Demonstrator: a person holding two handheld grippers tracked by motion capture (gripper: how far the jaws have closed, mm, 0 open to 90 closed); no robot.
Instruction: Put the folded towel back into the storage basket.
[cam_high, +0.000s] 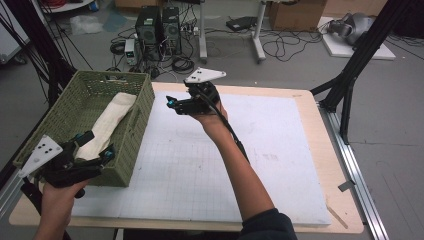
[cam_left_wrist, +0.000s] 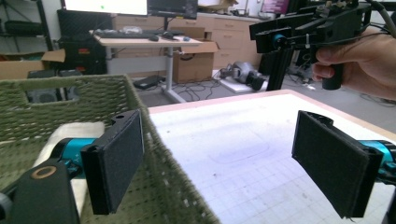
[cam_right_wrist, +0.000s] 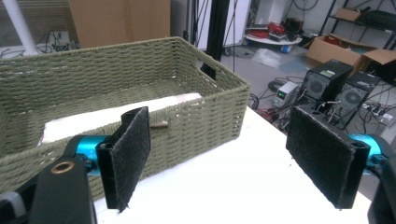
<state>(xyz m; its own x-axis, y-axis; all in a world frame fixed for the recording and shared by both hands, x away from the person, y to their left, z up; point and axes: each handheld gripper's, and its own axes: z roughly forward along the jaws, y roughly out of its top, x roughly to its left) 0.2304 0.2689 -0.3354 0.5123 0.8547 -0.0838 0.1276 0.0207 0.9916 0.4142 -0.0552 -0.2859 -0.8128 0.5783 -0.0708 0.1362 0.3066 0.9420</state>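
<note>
A green woven basket (cam_high: 132, 132) stands at the left edge of the worktop (cam_high: 280, 150), its long side running from the near left corner toward the far edge, and a folded cream cloth (cam_high: 112, 120) lies lengthwise on its floor, flat and inside the walls. The cloth appears deposited: nothing grips it, and both tools stand clear of it, which suggests the placing step is complete. The left gripper (cam_high: 95, 145) is held at the basket's near end, over the near left corner of the worktop, the hand (cam_high: 60, 197) wrapped round its handle from below and the tool pointing roughly level toward the far edge; in the left gripper view one black pad (cam_left_wrist: 114, 161) sits over the basket interior and the other over the white mat, so the jaws straddle the basket's right wall without touching it. They are spread wide and empty. The right gripper (cam_high: 175, 105) is raised above the worktop near the far edge, just beside the basket's far right corner, the forearm (cam_high: 240, 170) stretched diagonally from the near edge and the wrist turned so the tool faces the basket side-on. Its jaws are likewise released, nothing between the pads (cam_right_wrist: 322, 151); the right gripper view looks across the rim at the cloth. The mat itself carries no other object.
</note>
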